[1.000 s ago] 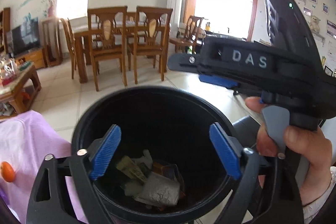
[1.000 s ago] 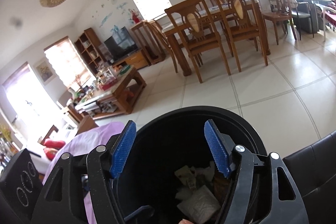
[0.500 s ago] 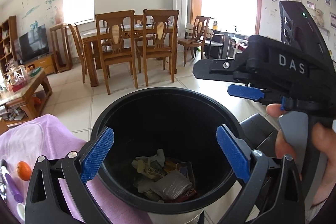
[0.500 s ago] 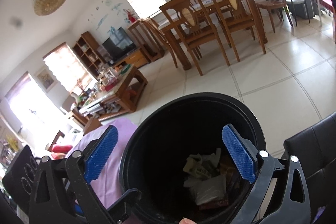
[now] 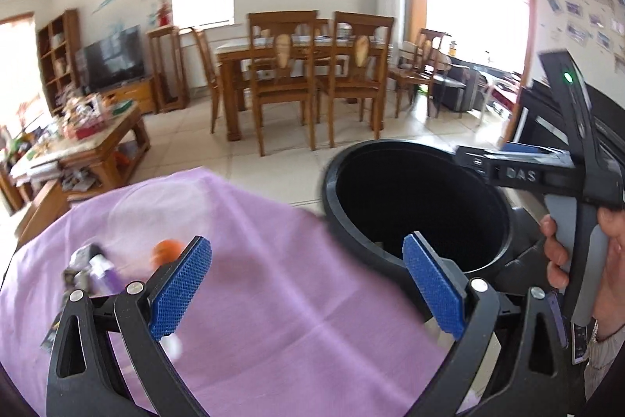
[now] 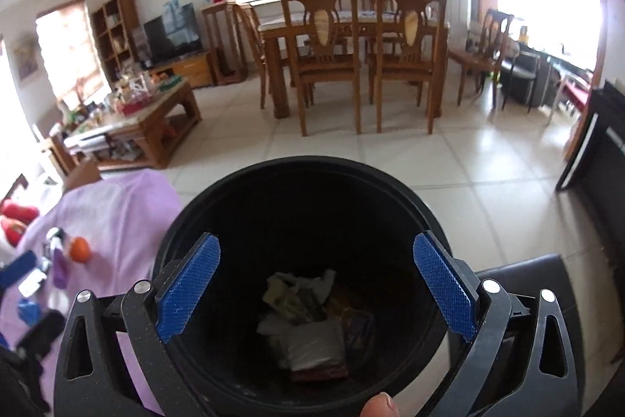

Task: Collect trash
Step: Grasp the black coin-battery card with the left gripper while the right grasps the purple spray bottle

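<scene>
Facing the purple cloth (image 5: 273, 284), I judge I am between drops, about to fetch more trash. The black bin (image 6: 304, 182) stands just right of it, wrappers (image 6: 304, 319) already inside. My right gripper (image 6: 316, 294) hangs above the bin, jaws wide and empty. My left gripper (image 5: 308, 284), also spread and empty, must reach left toward the blurred clutter (image 5: 91, 268).

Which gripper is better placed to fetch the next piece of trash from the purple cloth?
Left. The left gripper is open over the purple cloth, facing the clutter. The right gripper is open above the bin.
</scene>
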Motion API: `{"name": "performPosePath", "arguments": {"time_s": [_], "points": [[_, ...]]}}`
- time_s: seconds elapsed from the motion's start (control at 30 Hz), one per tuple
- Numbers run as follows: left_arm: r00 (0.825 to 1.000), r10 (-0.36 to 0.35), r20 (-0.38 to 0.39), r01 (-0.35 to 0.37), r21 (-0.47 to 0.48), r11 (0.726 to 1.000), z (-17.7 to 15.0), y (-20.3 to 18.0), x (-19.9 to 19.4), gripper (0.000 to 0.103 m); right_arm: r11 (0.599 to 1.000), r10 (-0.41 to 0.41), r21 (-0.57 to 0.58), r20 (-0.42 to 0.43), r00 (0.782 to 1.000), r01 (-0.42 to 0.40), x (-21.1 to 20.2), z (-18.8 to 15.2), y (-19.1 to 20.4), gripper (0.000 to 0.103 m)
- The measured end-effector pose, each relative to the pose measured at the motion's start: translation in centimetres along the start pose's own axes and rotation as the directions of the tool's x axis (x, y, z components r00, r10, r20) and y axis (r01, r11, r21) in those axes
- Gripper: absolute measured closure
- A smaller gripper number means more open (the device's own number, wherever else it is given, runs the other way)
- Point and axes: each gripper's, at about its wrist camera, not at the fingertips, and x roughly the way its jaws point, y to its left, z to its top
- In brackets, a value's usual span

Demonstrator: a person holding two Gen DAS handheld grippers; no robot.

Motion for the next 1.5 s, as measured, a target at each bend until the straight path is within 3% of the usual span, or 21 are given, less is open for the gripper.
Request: {"name": "performPosePath", "arguments": {"time_s": [0.17,0.23,0.33,0.43,0.63,0.7,0.73,0.83,0.87,0.9,0.93,1.0,1.23,1.3,1.33,1.43,1.5], "points": [[0.992,0.121,-0.031,-0.124,-0.104,0.987,-1.9,8.5,-2.0,0.005,0.996,0.019,-0.092,-0.041,0.999,-0.023,0.8,-0.9,4.8,0.005],[0.982,0.179,-0.064,-0.185,-0.115,0.976,-2.3,11.1,-2.4,0.005,0.985,0.091,-0.134,-0.125,0.988,-0.108,1.3,-1.3,7.4,0.005],[0.955,0.255,-0.151,-0.271,-0.097,0.958,-3.5,14.8,-2.1,0.005,0.957,0.195,-0.197,-0.110,0.975,-0.214,0.7,-1.4,11.2,0.005],[0.940,0.254,-0.227,-0.282,-0.098,0.954,-4.4,17.5,-1.3,0.005,0.912,0.273,-0.281,-0.130,0.953,-0.299,0.0,-1.5,15.8,0.005],[0.901,0.269,-0.341,-0.301,-0.042,0.953,-5.8,20.1,1.4,0.005,0.821,0.342,-0.418,-0.184,0.921,-0.388,-0.6,-1.6,24.1,0.005],[0.900,0.251,-0.355,-0.291,-0.063,0.955,-6.5,20.7,1.9,0.005,0.791,0.370,-0.451,-0.186,0.910,-0.414,-0.9,-1.7,26.4,0.005],[0.910,0.227,-0.348,-0.275,-0.094,0.957,-6.7,21.3,1.8,0.005,0.778,0.369,-0.475,-0.187,0.910,-0.412,-0.8,-1.8,27.4,0.005],[0.914,0.216,-0.344,-0.278,-0.141,0.950,-7.1,22.6,1.3,0.008,0.746,0.346,-0.536,-0.193,0.918,-0.394,-0.4,-2.5,30.5,0.010],[0.911,0.236,-0.338,-0.297,-0.144,0.944,-7.2,23.1,0.9,0.010,0.737,0.350,-0.540,-0.209,0.913,-0.406,0.0,-2.6,31.3,0.019],[0.912,0.239,-0.332,-0.301,-0.149,0.942,-7.1,23.3,0.9,0.020,0.730,0.359,-0.533,-0.233,0.904,-0.427,0.5,-2.6,32.0,0.033],[0.919,0.227,-0.324,-0.291,-0.164,0.943,-7.1,23.3,0.6,0.029,0.724,0.370,-0.523,-0.257,0.893,-0.450,1.0,-2.6,32.5,0.038],[0.920,0.230,-0.319,-0.294,-0.170,0.941,-7.2,23.6,0.3,0.031,0.724,0.377,-0.502,-0.288,0.880,-0.474,2.2,-2.6,33.5,0.040],[0.917,0.247,-0.314,-0.315,-0.187,0.931,-7.1,23.7,-0.3,0.038,0.713,0.345,-0.508,-0.346,0.872,-0.484,5.1,-3.1,36.7,0.040],[0.920,0.248,-0.304,-0.317,-0.205,0.926,-7.1,23.8,-0.5,0.042,0.710,0.335,-0.511,-0.360,0.871,-0.485,6.0,-3.2,37.7,0.040],[0.921,0.252,-0.297,-0.321,-0.212,0.923,-7.0,23.9,-0.7,0.053,0.711,0.329,-0.511,-0.365,0.871,-0.483,6.4,-3.3,38.1,0.040],[0.925,0.260,-0.275,-0.329,-0.242,0.913,-6.9,24.3,-1.2,0.060,0.718,0.333,-0.485,-0.390,0.859,-0.499,7.4,-3.6,38.9,0.051],[0.927,0.249,-0.280,-0.322,-0.259,0.911,-7.1,24.5,-1.2,0.061,0.720,0.365,-0.445,-0.410,0.836,-0.533,7.8,-3.4,38.8,0.066]]}}
